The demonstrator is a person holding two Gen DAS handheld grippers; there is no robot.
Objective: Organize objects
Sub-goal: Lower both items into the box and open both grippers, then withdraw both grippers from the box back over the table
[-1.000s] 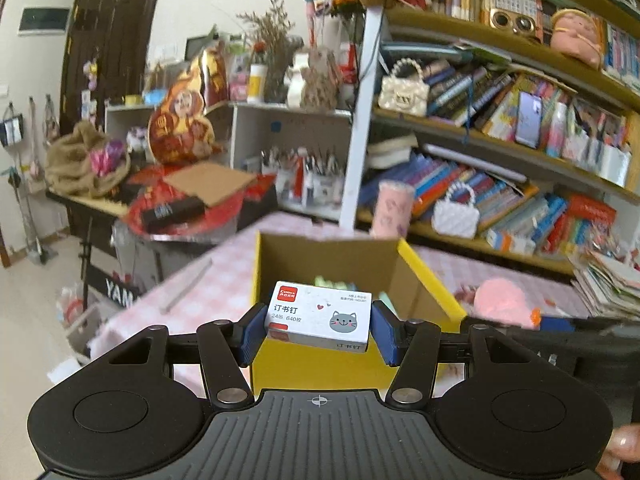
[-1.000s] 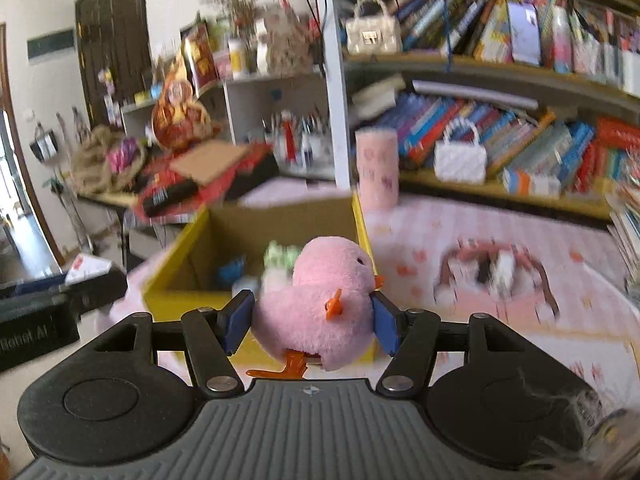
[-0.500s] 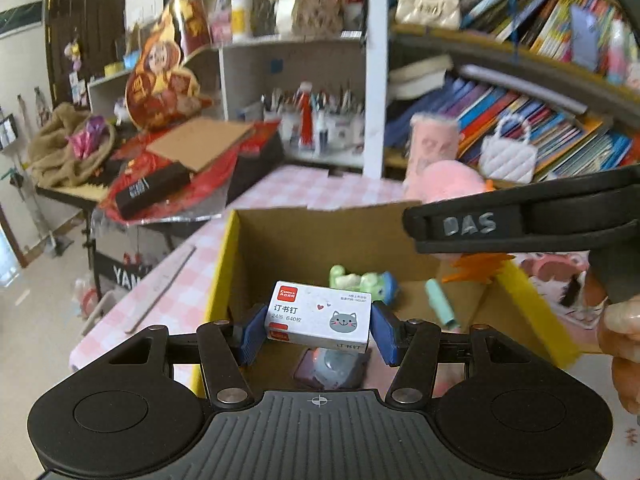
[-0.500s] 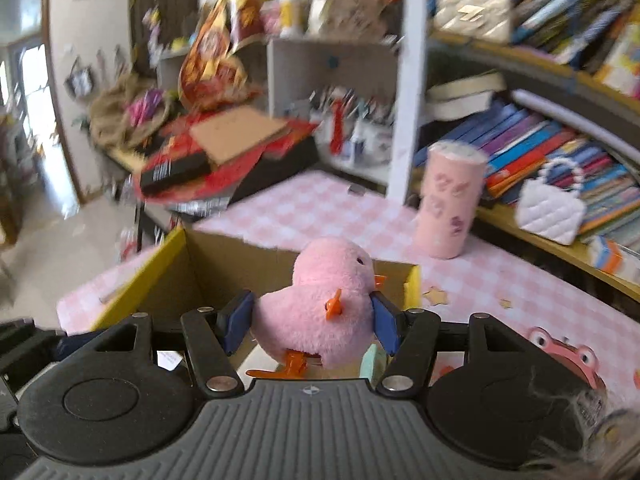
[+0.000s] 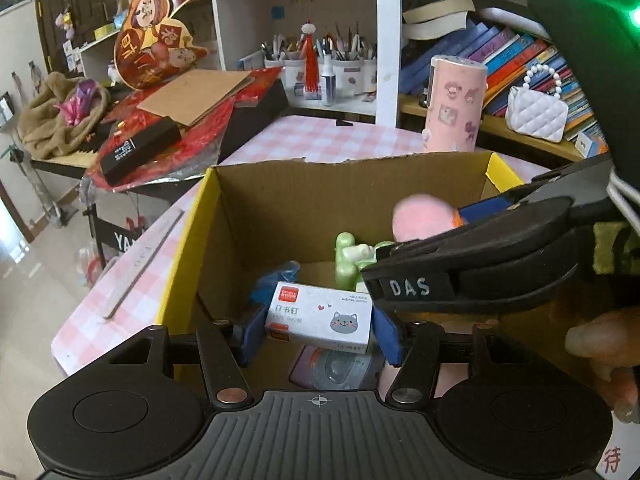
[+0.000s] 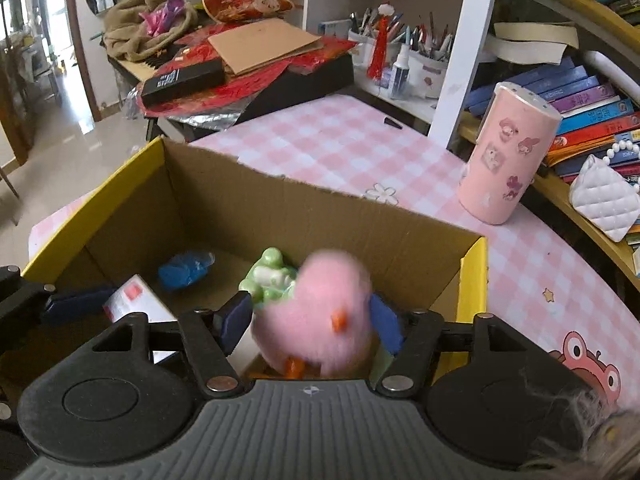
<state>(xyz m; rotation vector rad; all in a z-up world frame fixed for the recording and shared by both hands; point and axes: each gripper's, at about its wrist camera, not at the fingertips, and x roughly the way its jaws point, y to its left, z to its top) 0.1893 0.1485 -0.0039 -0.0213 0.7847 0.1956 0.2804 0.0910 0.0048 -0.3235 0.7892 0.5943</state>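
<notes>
My left gripper (image 5: 318, 330) is over the open yellow cardboard box (image 5: 188, 232), with a white staple box with a cat face (image 5: 320, 316) between its blue pads; narrow gaps show at the sides. My right gripper (image 6: 312, 322) is over the same box (image 6: 472, 276). Its jaws stand wider than the pink plush chick (image 6: 320, 320), which is motion-blurred between them. The chick (image 5: 420, 218) and right gripper also show in the left wrist view. Inside the box lie a green toy (image 6: 270, 274), a blue object (image 6: 184, 270) and a grey-purple item (image 5: 340, 368).
The box stands on a pink checked table (image 6: 340, 140). A pink cylinder cup (image 6: 504, 152) stands beyond it, next to a white quilted purse (image 6: 604, 196). Bookshelves are behind. A cluttered side table with a black box (image 6: 182, 82) is at the left.
Both grippers moved forward and down into the box. The right jaws spread and the chick blurs as it comes loose. The left jaws have widened slightly around the staple box.
</notes>
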